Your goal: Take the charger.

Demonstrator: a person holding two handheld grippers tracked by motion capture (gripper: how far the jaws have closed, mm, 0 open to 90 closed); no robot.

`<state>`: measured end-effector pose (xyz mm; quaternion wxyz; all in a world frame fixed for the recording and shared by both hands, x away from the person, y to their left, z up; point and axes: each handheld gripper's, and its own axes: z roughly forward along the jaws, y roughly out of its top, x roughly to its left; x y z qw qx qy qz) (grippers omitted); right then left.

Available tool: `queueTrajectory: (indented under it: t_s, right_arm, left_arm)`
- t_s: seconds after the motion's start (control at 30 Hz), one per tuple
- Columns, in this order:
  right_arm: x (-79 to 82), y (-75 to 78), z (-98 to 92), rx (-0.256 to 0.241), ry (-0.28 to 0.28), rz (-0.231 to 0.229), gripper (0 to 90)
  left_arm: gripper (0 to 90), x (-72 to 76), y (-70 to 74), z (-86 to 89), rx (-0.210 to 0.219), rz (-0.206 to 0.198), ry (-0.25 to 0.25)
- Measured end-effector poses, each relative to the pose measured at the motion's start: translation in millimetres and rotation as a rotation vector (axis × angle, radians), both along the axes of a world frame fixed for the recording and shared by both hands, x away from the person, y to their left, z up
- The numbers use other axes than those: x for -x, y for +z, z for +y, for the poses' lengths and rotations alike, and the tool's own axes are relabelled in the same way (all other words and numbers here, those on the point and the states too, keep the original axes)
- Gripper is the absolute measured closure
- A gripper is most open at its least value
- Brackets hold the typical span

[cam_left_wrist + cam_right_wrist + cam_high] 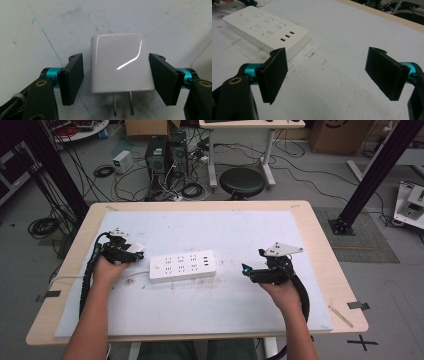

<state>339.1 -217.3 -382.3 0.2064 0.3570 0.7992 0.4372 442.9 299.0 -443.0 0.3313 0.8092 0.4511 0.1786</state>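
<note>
A white power strip [182, 265] lies flat in the middle of the table, its sockets facing up; in the right gripper view the power strip [262, 27] sits ahead and to the left. A small white plug adapter [121, 65] lies on the mat with its two metal prongs pointing back at the camera. My left gripper [116, 62] is open around it: the right pad is at its side, and a narrow gap shows at the left pad. In the high view the left gripper [135, 252] is just left of the strip. My right gripper [247, 270] is open and holds nothing, right of the strip.
A pale blue-white mat [225, 300] covers most of the wooden table [325, 250]. The strip's white cord [135, 274] runs off to the left under my left hand. Beyond the table stand a black stool [242, 182], computer towers and tangled cables on the floor.
</note>
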Motion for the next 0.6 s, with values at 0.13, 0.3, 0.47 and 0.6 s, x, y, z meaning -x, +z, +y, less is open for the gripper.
queueTrajectory:
  t_s: [0.13, 0.3, 0.47, 0.6]
  right_arm:
    - [0.7, -1.6, 2.1, 0.009, 0.003, 0.004, 18.5]
    - [0.7, -2.5, 4.1, 0.011, 0.006, 0.004, 18.5]
    - [2.0, 1.6, 4.8, 0.008, 0.013, 0.007, 18.5]
    - [4.3, 8.1, 7.1, 0.001, 0.032, 0.003, 18.5]
  left_arm:
    - [41.4, 0.9, 1.4, -0.7, -0.007, -0.005, -0.012]
    - [42.4, 1.6, 2.4, -0.6, -0.008, 0.0, -0.012]
    - [42.5, 13.8, 18.9, -3.0, -0.01, -0.047, -0.057]
    - [42.5, 33.1, 42.6, -6.6, 0.008, -0.112, -0.106]
